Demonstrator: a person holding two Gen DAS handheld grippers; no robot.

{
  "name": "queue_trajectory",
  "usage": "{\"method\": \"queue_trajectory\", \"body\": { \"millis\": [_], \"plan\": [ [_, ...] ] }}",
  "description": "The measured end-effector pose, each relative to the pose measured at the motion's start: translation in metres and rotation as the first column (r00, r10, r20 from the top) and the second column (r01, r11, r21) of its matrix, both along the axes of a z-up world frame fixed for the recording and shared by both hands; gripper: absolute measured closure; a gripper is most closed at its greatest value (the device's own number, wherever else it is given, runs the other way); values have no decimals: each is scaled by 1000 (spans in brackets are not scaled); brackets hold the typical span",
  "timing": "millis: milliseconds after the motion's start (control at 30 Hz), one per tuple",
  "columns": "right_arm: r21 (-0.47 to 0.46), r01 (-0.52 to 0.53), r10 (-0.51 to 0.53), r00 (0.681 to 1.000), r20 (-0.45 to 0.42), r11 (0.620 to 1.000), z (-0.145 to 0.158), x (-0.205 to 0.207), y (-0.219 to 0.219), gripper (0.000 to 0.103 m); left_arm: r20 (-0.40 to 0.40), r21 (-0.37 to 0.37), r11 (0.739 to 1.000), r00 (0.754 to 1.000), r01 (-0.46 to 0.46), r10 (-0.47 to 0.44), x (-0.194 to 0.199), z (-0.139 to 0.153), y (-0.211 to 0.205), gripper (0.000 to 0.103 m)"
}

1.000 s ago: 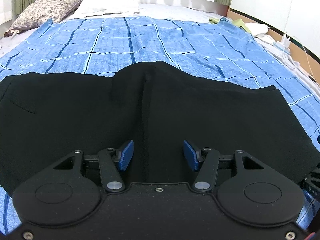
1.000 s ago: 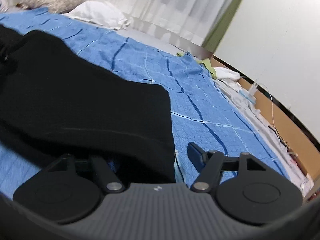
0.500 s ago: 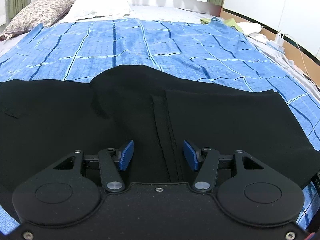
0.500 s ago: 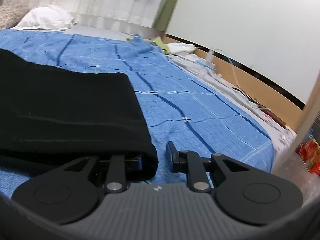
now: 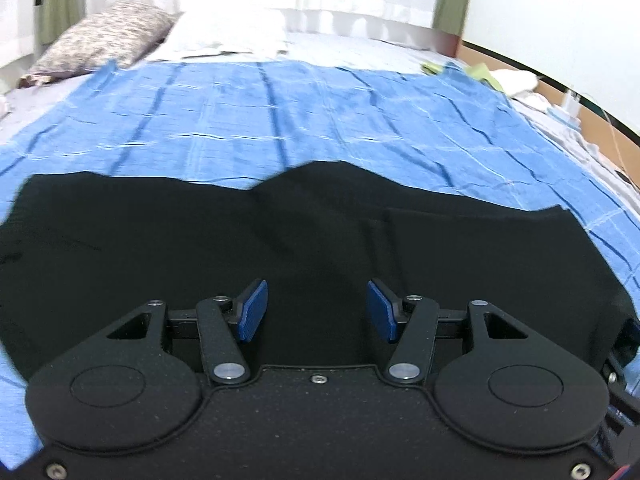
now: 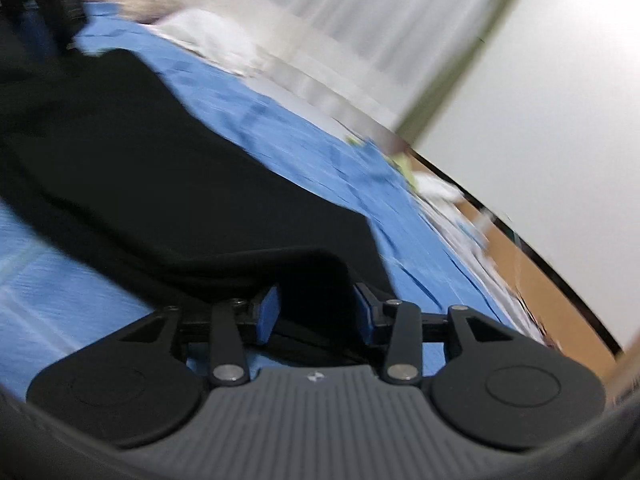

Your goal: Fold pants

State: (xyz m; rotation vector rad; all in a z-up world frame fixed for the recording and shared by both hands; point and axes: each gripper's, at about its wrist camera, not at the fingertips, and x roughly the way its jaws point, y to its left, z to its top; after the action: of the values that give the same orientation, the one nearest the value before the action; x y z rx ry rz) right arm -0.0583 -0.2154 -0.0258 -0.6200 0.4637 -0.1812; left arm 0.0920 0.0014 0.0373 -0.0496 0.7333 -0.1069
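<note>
- Left wrist view: the black pants (image 5: 320, 232) lie flat on the blue checked bedspread (image 5: 280, 120), spread across the near part of the bed, their long axis running left to right across the picture.
- The left gripper (image 5: 317, 311) hangs over the near middle of the cloth. Its blue pads (image 5: 253, 310) stand moderately apart with only flat fabric showing beyond them, and nothing is pinched.
- A hump in the far edge of the pants sits just beyond the gripper, and a seam or overlapping layer runs on the right half.
- A patterned pillow (image 5: 100, 40) and a white pillow (image 5: 228, 36) lie at the far end of the bed, well apart from the pants.
- No container is in sight in this view.
- Right wrist view: the picture is blurred and tilted. The right gripper (image 6: 318, 312) sits at the right-hand end of the pants (image 6: 160, 168).
- Its jaws have just been opening, and a raised corner or fold of the black cloth arches over and between them. Whether the pads press on that cloth cannot be told.
- The rest of the garment stretches away to the far left, so the right hand is the nearer one to this end. Any fold would likely carry that end leftward along the long axis toward the left gripper.
- Bare bedspread (image 6: 320, 152) lies to the right, then clutter along the bed's edge, too blurred to name.
</note>
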Motion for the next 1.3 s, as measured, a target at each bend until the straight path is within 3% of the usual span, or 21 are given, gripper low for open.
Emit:
{"method": "queue_trajectory", "body": {
  "millis": [167, 300, 433, 533, 667, 767, 800, 900, 1067, 1167, 1300],
  "plan": [
    [87, -177, 183, 981, -63, 980, 11, -10, 34, 42, 23, 48, 995, 996, -86, 85, -10, 1, 39, 49],
    [186, -308, 333, 936, -115, 933, 25, -19, 58, 39, 27, 45, 985, 986, -168, 166, -15, 1, 76, 48],
    [309, -345, 391, 915, -98, 886, 46, -10, 64, 35, 27, 21, 965, 965, -260, 260, -17, 3, 121, 48],
    [388, -292, 342, 937, -66, 874, 59, 14, 61, 34, 31, 4, 943, 942, -334, 333, -18, 5, 156, 47],
    [360, -136, 174, 982, -77, 923, 46, 60, 57, 34, 38, -10, 914, 913, -406, 406, -23, 6, 197, 46],
    [353, -57, 132, 972, -193, 934, 18, 76, 61, 40, 28, -18, 899, 899, -437, 437, -27, 4, 218, 46],
    [345, -73, 143, 973, -182, 936, 14, 69, 63, 46, 21, -20, 897, 897, -441, 441, -28, 3, 226, 46],
    [182, -137, 170, 969, -180, 974, 18, 57, 82, 45, 12, -38, 892, 892, -451, 452, -33, 3, 245, 44],
    [214, -328, 365, 917, -163, 920, 39, 48, 123, 39, -9, -123, 875, 882, -468, 470, -25, 0, 263, 40],
    [171, -403, 430, 886, -175, 899, 35, 43, 154, 39, 7, -165, 873, 885, -459, 466, -19, -2, 265, 33],
    [141, -461, 482, 849, -217, 876, 17, 42, 179, 39, 26, -141, 878, 885, -457, 465, -5, -6, 265, 27]
  ]
}}
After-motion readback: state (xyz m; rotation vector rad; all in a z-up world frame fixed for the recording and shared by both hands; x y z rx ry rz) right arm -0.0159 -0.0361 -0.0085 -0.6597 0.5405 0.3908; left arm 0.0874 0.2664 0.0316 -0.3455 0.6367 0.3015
